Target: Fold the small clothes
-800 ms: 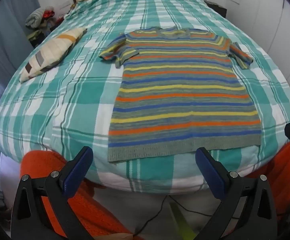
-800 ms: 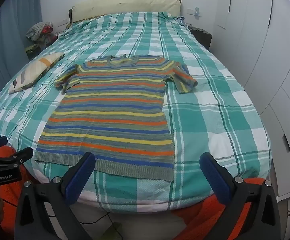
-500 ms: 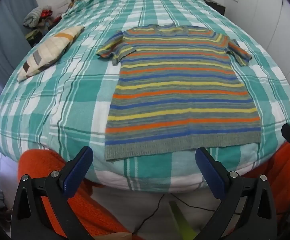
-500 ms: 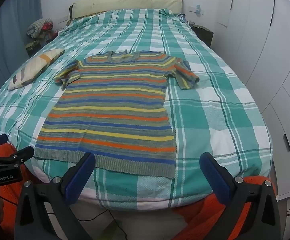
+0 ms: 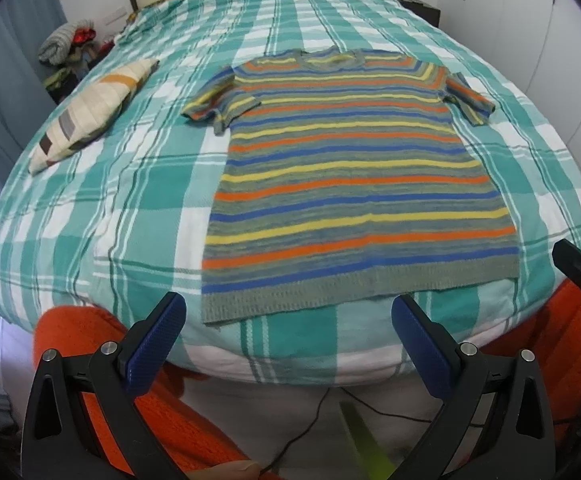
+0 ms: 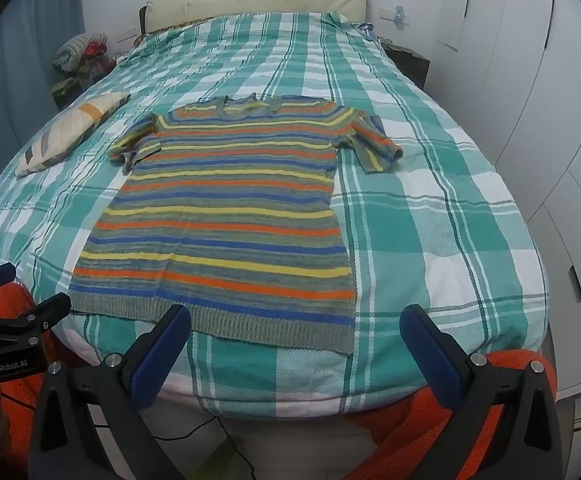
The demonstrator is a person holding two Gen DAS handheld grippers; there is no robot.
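A striped knit T-shirt [image 5: 354, 176] in grey, orange, yellow and blue lies flat and unfolded on the bed, hem toward me, sleeves spread; it also shows in the right wrist view [image 6: 230, 216]. My left gripper [image 5: 290, 320] is open and empty, hovering just before the hem at the bed's near edge. My right gripper [image 6: 294, 332] is open and empty, its left fingertip [image 6: 170, 328] over the hem near the shirt's lower right part. Each gripper shows at the edge of the other's view.
The bed [image 5: 90, 184] has a teal and white checked cover. A striped cushion [image 5: 90, 104] lies on its left side. White wardrobe doors [image 6: 530, 80] stand on the right. Orange fabric [image 5: 90, 344] and a cable lie below the bed's near edge.
Both grippers have moved forward toward the shirt's hem; the shirt looks larger and nearer. The shirt itself has not moved.
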